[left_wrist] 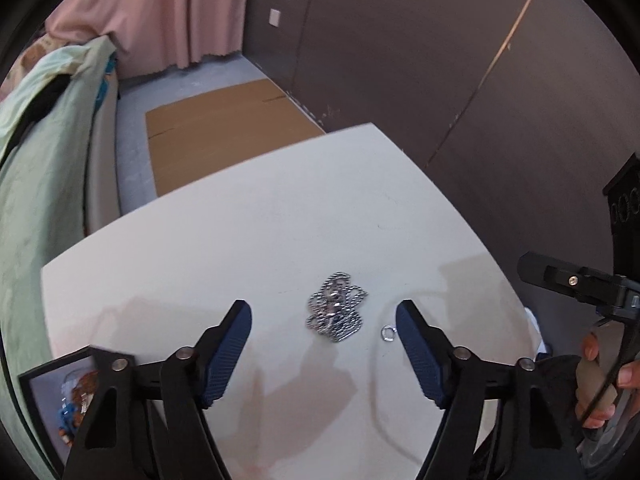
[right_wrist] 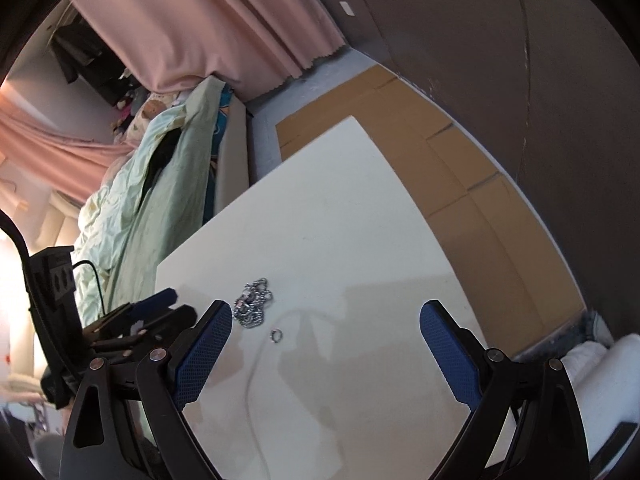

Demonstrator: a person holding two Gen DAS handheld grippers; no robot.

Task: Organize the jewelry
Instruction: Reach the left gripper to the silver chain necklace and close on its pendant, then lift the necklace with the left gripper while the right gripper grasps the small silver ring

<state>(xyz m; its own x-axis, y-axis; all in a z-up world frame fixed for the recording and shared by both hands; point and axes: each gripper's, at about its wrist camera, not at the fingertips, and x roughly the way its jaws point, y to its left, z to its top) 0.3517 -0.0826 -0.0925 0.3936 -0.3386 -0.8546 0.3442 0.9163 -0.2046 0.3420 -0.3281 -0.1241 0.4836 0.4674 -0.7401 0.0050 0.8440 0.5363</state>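
Note:
A heap of silver chain [left_wrist: 336, 308] lies on the white table [left_wrist: 240, 240], with a small silver ring [left_wrist: 388, 333] just right of it. My left gripper [left_wrist: 323, 312] hangs open above the table, the chain lying in the gap between its blue pads and touching neither; the ring sits beside the right pad. In the right wrist view the chain [right_wrist: 254, 304] and ring [right_wrist: 276, 335] lie near the left finger of my open right gripper [right_wrist: 326, 312], which holds nothing. The left gripper's blue finger [right_wrist: 160, 300] shows at the left there.
A black-framed tray [left_wrist: 60, 392] with small colourful items sits at the table's near left corner. A bed with a green blanket [left_wrist: 40, 160] runs along the left. Flat cardboard [left_wrist: 224, 128] lies on the floor beyond the table. A hand [left_wrist: 600, 380] grips the right tool.

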